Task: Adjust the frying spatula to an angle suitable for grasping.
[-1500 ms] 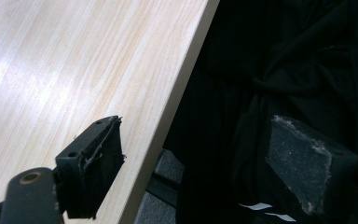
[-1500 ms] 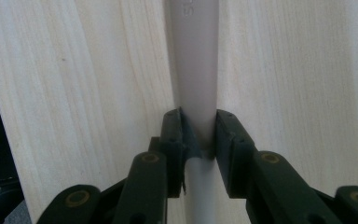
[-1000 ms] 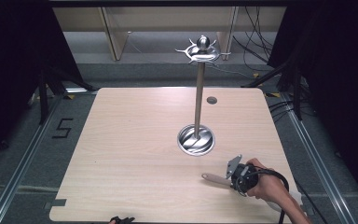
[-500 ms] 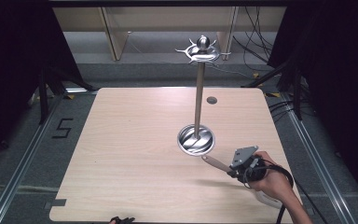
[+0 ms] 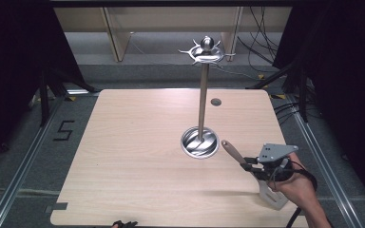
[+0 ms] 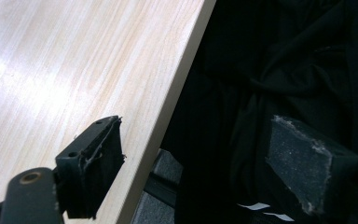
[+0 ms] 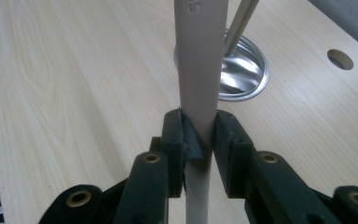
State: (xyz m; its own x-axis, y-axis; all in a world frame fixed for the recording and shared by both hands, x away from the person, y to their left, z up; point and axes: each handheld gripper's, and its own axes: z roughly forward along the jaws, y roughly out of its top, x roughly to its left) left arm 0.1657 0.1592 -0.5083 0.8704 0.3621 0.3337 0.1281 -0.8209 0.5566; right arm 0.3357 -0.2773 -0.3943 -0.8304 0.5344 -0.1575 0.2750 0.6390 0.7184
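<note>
At the near edge of the table (image 5: 138,156), around six o'clock in the high view, the left gripper (image 5: 125,223) barely pokes in as a dark tip. Its own view has the two black jaws spread wide, one pad (image 6: 93,163) over the pale wood, the other off the table's edge against dark cloth, and nothing is between them.

Over at about four o'clock, the person's hand (image 5: 292,185) has the right gripper (image 5: 247,166), grey plate on top and cable trailing back. The jaws are pinched tight on a beige utensil handle (image 5: 231,152), and in the right gripper view that handle (image 7: 199,70) runs straight up between the pads, clamped from both sides. From the high camera the handle slants up toward ten o'clock from the jaws, its rounded free end lifted off the wood and just beside the stand's base. Behind the hand, near the table's right edge, there's a pale flat piece (image 5: 273,197); whether it belongs to the utensil I can't tell.

Dead centre stands the utensil stand (image 5: 202,104), a round shiny metal base (image 5: 199,142) with a thin upright pole rising toward twelve o'clock, topped by a ring of hooks and a knob (image 5: 207,50). The hooks hang bare.

Farther back, at one o'clock from the base, there's a small round hole (image 5: 216,101) in the tabletop. Beyond the far edge are a pale shelf unit (image 5: 171,23) and cables on the floor.
</note>
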